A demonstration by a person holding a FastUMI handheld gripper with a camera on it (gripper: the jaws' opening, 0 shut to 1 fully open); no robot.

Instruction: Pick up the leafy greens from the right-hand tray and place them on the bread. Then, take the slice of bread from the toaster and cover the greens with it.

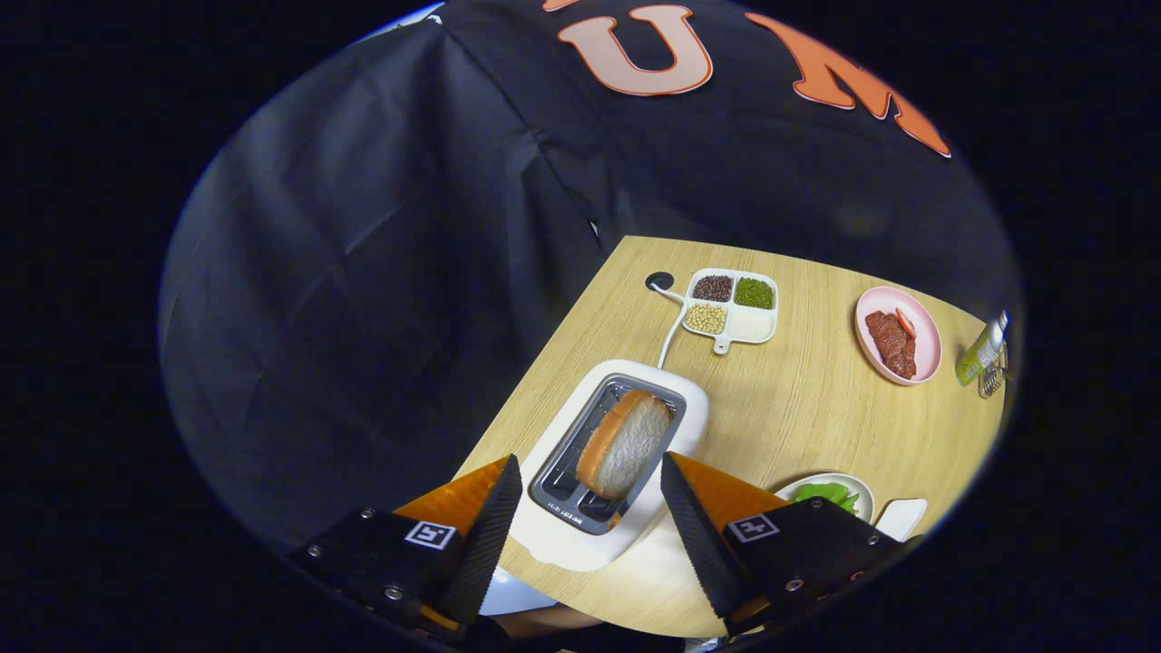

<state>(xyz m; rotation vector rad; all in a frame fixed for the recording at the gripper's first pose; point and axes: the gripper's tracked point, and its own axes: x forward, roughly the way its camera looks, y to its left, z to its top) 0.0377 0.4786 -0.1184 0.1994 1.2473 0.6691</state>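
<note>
Claw point(590, 494) spread wide, empty, bread slice point(624, 443) in toaster point(694, 408), greens point(827, 495) on plate point(862, 487)

The handheld two-finger gripper point(590, 517) hangs above the wooden tabletop, looking steeply down along its fingers. Its two ridged, wedge-shaped fingers point(490, 535) stand wide apart, their serrated inner faces turned toward each other and pressing on nothing. Each finger is bolted to a dark block bearing a small square marker. The fingertips seem level with each other, though the fisheye bend makes that hard to judge.
</note>
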